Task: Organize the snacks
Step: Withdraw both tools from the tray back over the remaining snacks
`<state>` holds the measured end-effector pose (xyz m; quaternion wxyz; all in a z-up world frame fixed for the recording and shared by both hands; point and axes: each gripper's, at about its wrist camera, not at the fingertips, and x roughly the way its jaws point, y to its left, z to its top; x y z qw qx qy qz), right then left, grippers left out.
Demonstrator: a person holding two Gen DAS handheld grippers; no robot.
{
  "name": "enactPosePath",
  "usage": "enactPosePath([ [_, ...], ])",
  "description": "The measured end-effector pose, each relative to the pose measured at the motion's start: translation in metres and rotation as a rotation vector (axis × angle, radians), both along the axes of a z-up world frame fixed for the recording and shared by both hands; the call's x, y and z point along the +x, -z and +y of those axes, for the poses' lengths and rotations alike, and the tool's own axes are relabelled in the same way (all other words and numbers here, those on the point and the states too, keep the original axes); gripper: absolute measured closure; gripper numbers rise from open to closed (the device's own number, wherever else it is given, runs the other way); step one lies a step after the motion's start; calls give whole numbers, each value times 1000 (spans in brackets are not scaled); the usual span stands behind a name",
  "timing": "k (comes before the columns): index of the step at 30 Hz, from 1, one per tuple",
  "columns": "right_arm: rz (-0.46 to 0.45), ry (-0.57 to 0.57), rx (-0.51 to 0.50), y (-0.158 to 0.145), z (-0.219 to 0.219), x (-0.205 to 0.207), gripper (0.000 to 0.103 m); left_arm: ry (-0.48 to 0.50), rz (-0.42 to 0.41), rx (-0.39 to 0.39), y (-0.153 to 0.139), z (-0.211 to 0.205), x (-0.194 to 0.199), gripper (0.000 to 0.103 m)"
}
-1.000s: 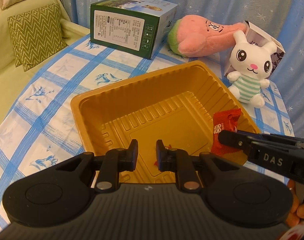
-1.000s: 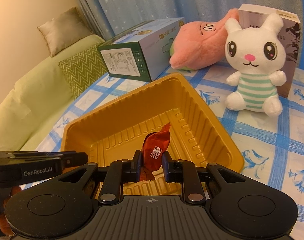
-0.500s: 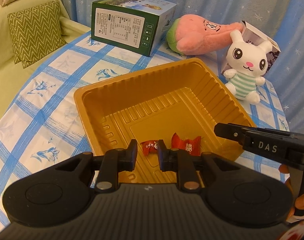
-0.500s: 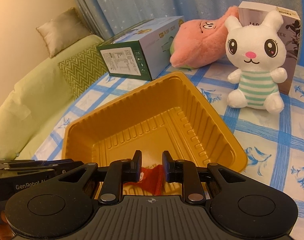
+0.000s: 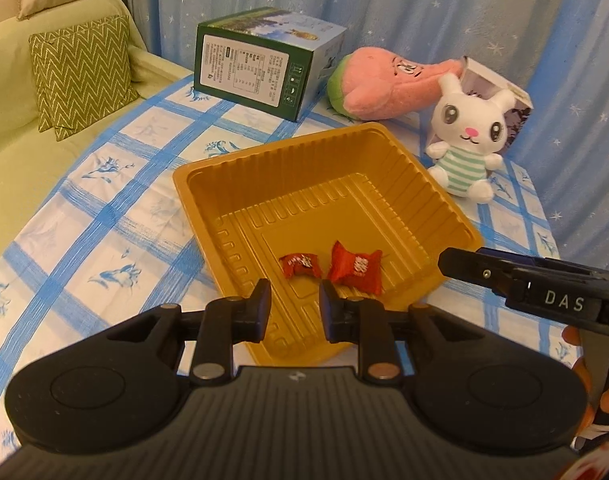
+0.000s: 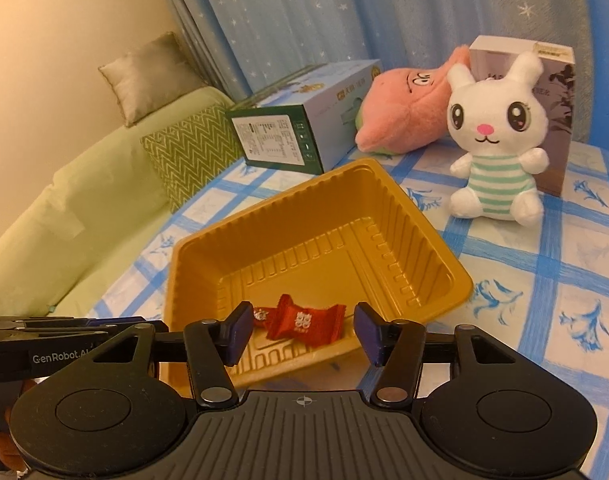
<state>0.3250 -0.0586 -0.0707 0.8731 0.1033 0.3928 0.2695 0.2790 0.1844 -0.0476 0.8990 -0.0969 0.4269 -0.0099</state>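
So two red wrapped candies (image 6: pixel 304 322) lie at six o'clock in the gold tray (image 6: pixel 420 236); my right tongs (image 6: pixel 302 334) gape wide, left tongs (image 5: pixel 292 300) narrowly parted, both empty.

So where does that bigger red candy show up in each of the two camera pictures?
Left wrist view: the bigger red candy lies on the gold tray's floor, lower middle, just above the left gripper.
Right wrist view: it sits low in the middle, between the open fingertips of the right gripper.
Shared landmark: the white bunny plush, beyond the tray to the right in both.
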Motion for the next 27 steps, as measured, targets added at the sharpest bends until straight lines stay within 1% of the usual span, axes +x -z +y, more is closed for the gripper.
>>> enactPosePath([
  [10,-32,-13,20,-16,-31,-57,38,29,-28,-3,-17,-24,-61,80],
  [19,-17,-2,20,-20,-71,-110,37,45,-15,-5,-16,-48,-118,79],
  [27,-5,-9,-25,-14,-101,-153,37,53,0,11,-13,-69,-160,79],
])
